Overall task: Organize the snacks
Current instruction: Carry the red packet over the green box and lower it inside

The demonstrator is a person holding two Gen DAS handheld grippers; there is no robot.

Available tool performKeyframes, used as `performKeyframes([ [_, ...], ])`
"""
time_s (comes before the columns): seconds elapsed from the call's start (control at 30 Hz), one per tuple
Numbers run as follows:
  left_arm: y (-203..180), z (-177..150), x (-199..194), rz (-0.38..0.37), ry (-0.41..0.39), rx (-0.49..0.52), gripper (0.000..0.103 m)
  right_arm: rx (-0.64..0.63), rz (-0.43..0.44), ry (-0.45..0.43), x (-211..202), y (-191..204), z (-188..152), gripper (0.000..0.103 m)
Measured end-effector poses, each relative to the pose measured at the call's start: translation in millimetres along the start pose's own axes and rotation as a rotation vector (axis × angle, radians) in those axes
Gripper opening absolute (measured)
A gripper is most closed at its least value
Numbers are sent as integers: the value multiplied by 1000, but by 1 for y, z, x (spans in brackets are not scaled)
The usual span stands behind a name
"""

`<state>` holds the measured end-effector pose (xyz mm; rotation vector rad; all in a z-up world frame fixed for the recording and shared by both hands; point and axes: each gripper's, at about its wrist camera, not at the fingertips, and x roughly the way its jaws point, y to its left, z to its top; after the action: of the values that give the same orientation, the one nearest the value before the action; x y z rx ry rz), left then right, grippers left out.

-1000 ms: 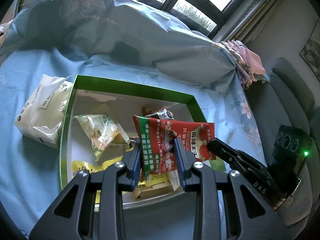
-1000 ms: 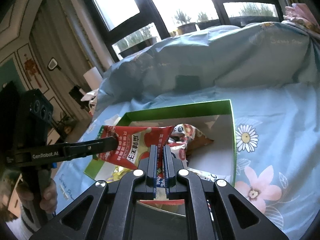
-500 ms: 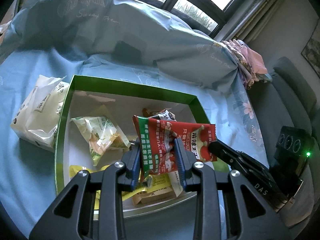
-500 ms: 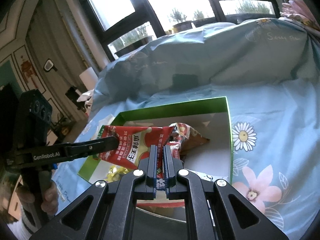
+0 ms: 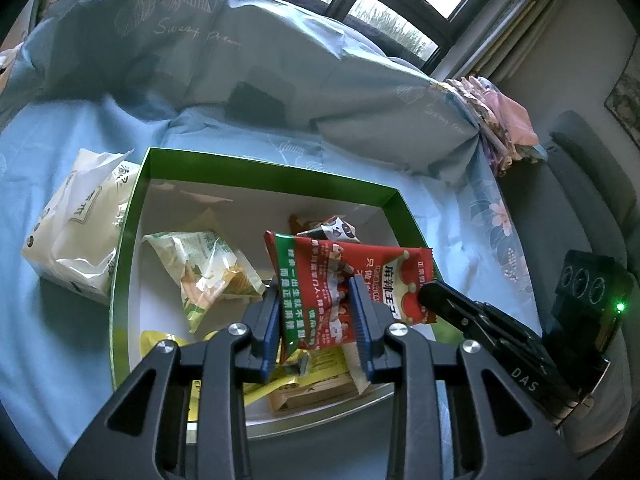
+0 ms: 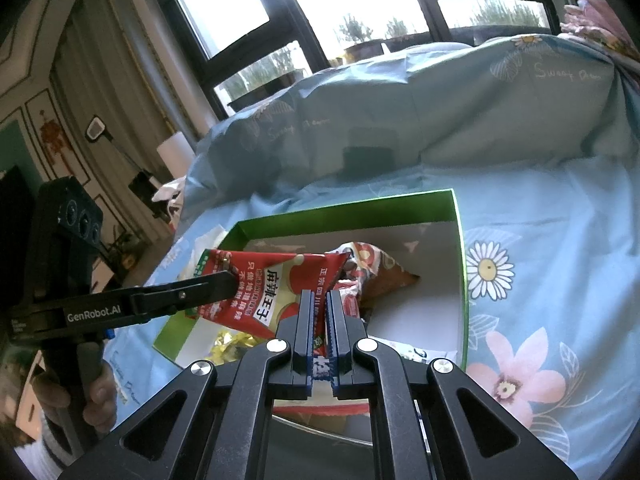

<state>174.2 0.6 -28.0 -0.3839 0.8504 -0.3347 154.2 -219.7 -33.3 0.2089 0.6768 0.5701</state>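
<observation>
Red snack packet (image 5: 332,292) pinched by both hand-held grippers over green box (image 5: 276,178)

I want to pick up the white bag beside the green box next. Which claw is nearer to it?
Left. The left claw is above the box that borders the white bag, gripping the red packet. The right claw holds the packet's far edge.

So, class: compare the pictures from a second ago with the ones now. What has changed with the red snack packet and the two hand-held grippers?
Nothing visibly changed. The red snack packet stays above the green box, with the right hand-held gripper still shut on it and the left hand-held gripper still around its other end.
</observation>
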Motion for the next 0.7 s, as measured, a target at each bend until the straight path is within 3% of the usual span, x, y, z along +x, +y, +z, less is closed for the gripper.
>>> performKeyframes([
  [0.7, 1, 0, 6, 6, 9, 2, 32, 1, -4, 4, 3, -1, -1, 8],
])
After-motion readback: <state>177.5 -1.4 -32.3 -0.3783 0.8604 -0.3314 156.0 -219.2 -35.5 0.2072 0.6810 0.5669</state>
